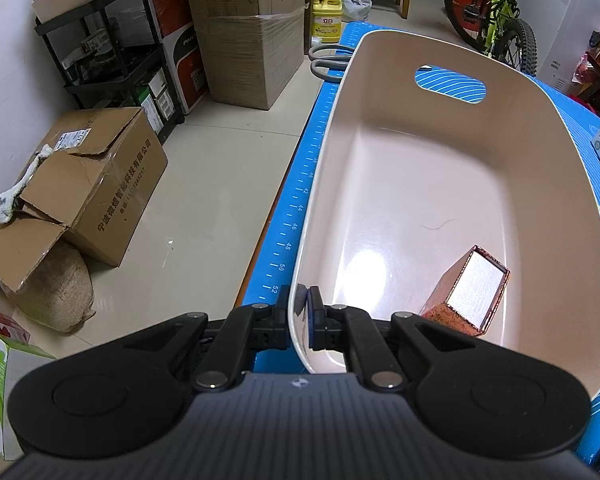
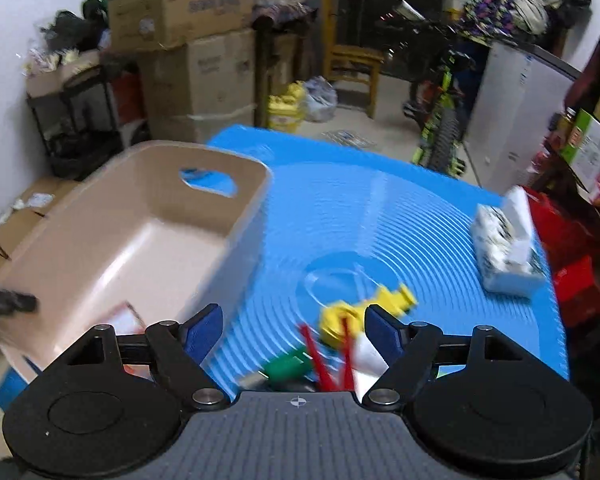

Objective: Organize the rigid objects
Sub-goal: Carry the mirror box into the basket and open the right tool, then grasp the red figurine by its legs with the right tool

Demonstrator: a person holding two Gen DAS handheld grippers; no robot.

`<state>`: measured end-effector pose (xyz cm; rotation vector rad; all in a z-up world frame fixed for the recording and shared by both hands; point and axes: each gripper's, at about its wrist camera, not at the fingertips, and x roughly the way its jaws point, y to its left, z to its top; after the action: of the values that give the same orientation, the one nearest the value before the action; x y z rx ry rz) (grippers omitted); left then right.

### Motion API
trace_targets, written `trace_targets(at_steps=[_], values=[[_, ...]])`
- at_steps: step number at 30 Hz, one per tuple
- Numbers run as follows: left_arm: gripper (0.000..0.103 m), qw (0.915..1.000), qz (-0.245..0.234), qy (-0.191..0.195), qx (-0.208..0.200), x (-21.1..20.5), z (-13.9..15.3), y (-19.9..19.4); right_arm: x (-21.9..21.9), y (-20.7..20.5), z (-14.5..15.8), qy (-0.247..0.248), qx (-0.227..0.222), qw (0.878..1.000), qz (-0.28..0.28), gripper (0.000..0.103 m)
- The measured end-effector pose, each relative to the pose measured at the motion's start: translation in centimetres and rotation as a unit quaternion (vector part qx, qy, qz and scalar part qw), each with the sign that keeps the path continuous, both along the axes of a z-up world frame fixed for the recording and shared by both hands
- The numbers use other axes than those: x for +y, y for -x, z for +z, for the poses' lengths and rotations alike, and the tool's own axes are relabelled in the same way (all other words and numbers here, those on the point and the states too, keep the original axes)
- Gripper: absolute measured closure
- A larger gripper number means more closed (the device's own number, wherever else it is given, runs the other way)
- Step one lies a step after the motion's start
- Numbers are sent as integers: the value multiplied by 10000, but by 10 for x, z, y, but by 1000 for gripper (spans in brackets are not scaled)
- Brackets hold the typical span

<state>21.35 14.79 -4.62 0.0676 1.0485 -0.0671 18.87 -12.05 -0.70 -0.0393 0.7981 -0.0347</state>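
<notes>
A beige plastic bin (image 1: 440,184) stands on the blue mat (image 1: 296,200). My left gripper (image 1: 300,312) is shut on the bin's near rim, one pad outside the wall and one inside. A red patterned box (image 1: 466,296) lies tilted in the bin's near right corner. In the right wrist view the same bin (image 2: 132,240) sits at left, with the box (image 2: 124,318) just showing inside. My right gripper (image 2: 296,334) is open over the mat, nothing between its blue pads. Below it lie a yellow toy (image 2: 360,308), red sticks (image 2: 320,356), a green piece (image 2: 286,368) and a white object (image 2: 370,354).
Grey-handled scissors (image 1: 328,60) lie on the mat beyond the bin. A tissue pack (image 2: 504,244) sits at the mat's right edge. Cardboard boxes (image 1: 88,184), a black shelf, a yellow jug (image 1: 328,20), a wooden chair and a bicycle (image 1: 496,12) surround the table.
</notes>
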Motion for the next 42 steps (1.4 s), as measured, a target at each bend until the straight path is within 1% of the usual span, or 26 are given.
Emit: trace_targets(at_steps=[4,8,11,17,24,28,30,32,37,42], values=[[93,10000,-1,-9,-2,0,0,0,-19,3,-20,-11,240,9996,-171,21],[93,10000,-2,-9,-2,0,0,0,-32,9,-45,-112,417,9989,-172,22],[93,10000,-11,-7,-2,0,0,0,-34,7,-61,-110,553,9983,-145,22],[93,10000,-10,-4,0,-1,0,0,-38,0,-81,-179,794,9965,-209,23],[93,10000,-6,-2,3,-2,0,0,-45,-2,-94,-169,992,9948,-160,29],[93,10000,4,8,4,-2,0,0,-50,0,-97,-278,938,9952,-98,30],[93,10000,6,7,5,-2,0,-1,-52,0,-97,-324,929,9951,-78,33],[93,10000,3,8,6,-1,0,-1,-53,1,-96,-355,939,9949,-70,40],[93,10000,19,12,14,-1,0,0,-59,1,-102,-383,988,9943,-152,42],[93,10000,24,29,16,-2,0,0,-56,-7,-113,-299,1092,9935,-76,49]])
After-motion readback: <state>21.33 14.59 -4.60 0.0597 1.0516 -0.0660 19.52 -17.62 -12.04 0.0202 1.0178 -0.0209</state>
